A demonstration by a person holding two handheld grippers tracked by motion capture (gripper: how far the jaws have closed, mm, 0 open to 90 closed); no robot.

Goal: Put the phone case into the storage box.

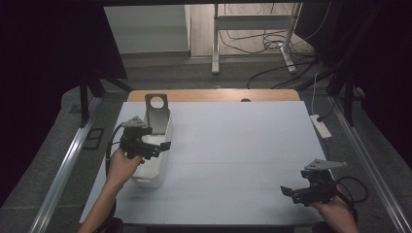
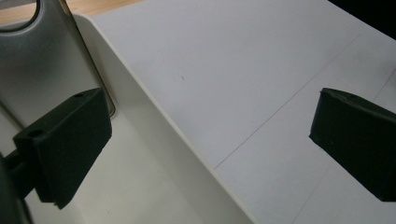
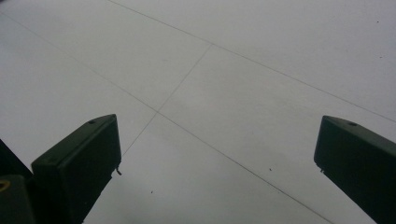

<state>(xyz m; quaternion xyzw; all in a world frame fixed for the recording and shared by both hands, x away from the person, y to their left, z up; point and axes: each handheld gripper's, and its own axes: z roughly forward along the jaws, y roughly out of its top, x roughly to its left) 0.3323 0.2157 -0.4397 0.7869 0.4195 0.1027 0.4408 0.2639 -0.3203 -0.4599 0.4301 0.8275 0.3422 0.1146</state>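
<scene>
A white oblong bin point(image 1: 154, 170) stands at the table's left, and a grey metal plate with a round hole point(image 1: 156, 112) leans upright in its far end. My left gripper point(image 1: 163, 147) hovers open over the bin's right wall point(image 2: 187, 140); one jaw is above the bin's inside, the other above the table. The plate point(image 2: 42, 56) rises just beyond the inner jaw, not touched. My right gripper point(image 1: 287, 191) is open near the front right of the table, low over the bare white top point(image 3: 224, 107), with nothing between its jaws.
The table top point(image 1: 233, 145) is white with faint grid lines and a wooden strip point(image 1: 214, 95) along its far edge. A white power strip point(image 1: 320, 125) lies by the right edge. Metal rails flank the table; cables and a stand's legs sit on the floor beyond.
</scene>
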